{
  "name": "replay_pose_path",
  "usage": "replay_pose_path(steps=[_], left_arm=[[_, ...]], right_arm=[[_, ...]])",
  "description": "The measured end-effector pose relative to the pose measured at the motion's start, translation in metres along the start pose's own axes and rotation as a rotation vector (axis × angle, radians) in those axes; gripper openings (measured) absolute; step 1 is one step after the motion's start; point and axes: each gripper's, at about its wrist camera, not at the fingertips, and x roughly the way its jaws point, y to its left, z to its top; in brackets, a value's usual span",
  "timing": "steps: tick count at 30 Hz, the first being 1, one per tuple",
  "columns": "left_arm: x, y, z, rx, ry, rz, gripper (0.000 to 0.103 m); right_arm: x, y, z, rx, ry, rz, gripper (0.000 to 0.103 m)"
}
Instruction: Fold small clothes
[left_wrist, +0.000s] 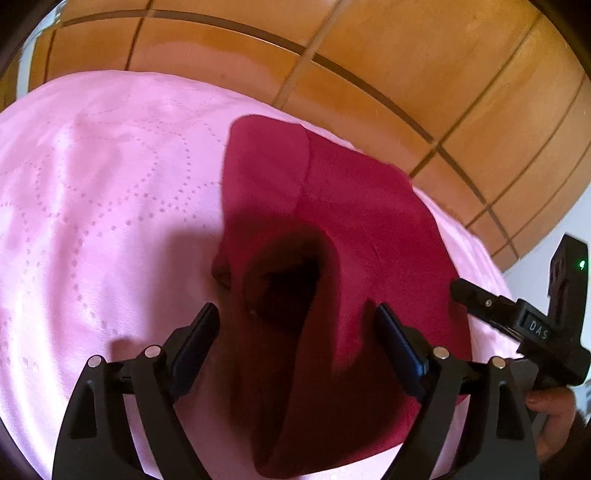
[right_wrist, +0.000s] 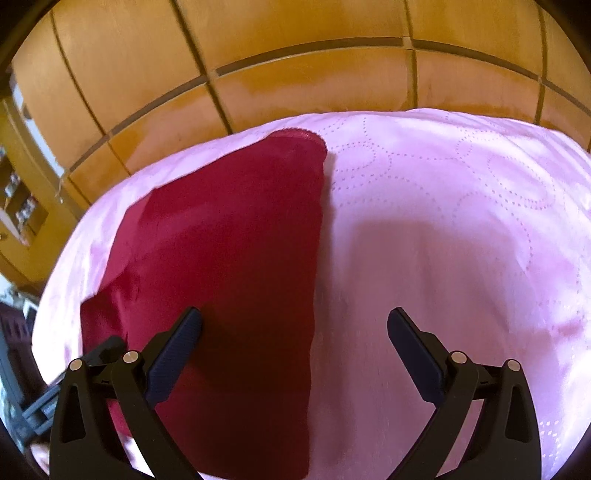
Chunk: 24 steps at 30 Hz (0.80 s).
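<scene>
both my grippers hang spread wide just above the bed, grasping nothing. biggest thing is the pink quilted bedspread (right_wrist: 461, 229), with a wooden panelled wall (right_wrist: 295, 44) behind it. on it lies the dark red garment (left_wrist: 354, 206), folded into a long shape near the bed's edge, a dark opening gaping towards my left gripper (left_wrist: 295, 325). my right gripper (right_wrist: 295, 332) straddles the garment's straight edge, one finger over red cloth, the other over pink.
</scene>
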Motion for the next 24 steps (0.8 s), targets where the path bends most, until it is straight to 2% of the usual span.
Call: replay_pose_path(steps=[4,12,18,24], left_arm=[[0.006,-0.005,-0.007,0.069,0.011,0.047,0.077],[-0.003,0.006,-0.007,0.025,0.018,-0.007,0.073],[-0.009,0.021,0.001,-0.106,-0.002,-0.100,0.080],[-0.010,0.020,0.012,-0.108,-0.015,-0.112,0.087]], right_arm=[[0.009,-0.004,-0.009,0.003,0.032,0.008,0.099],[0.012,-0.008,-0.018,0.027,0.058,0.034,0.099],[0.011,-0.011,-0.019,0.042,0.068,0.048,0.099],[0.006,-0.012,-0.019,0.042,0.056,0.083,0.099]])
